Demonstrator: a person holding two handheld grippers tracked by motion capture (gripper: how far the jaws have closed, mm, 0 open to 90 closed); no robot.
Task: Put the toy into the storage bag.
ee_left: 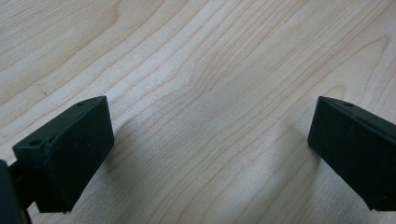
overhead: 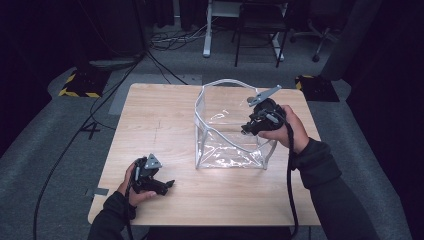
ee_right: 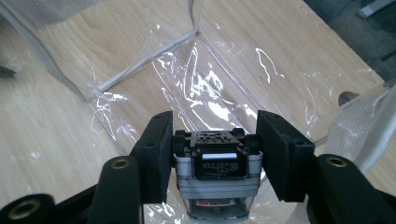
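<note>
Toy car [ee_right: 217,179] pinched across its width in right gripper [ee_right: 215,156] jaws, long axis along them.

A pale wooden bench [overhead: 165,125] stood on grey carpet [overhead: 55,150]. Beyond it were a dark chair [overhead: 260,25], a white desk leg [overhead: 206,30], loose floor cables [overhead: 170,40] and two yellow-and-black striped plates [overhead: 80,82].

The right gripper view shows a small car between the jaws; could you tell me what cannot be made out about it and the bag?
- Toy car: its lower end is cut off by the bottom edge of the right gripper view; the lettering on it is too small to read.
- Same car in the high view: hidden behind the right gripper and the hand.
- Clear bag: whether it holds anything cannot be told through the glare in the high view.
</note>
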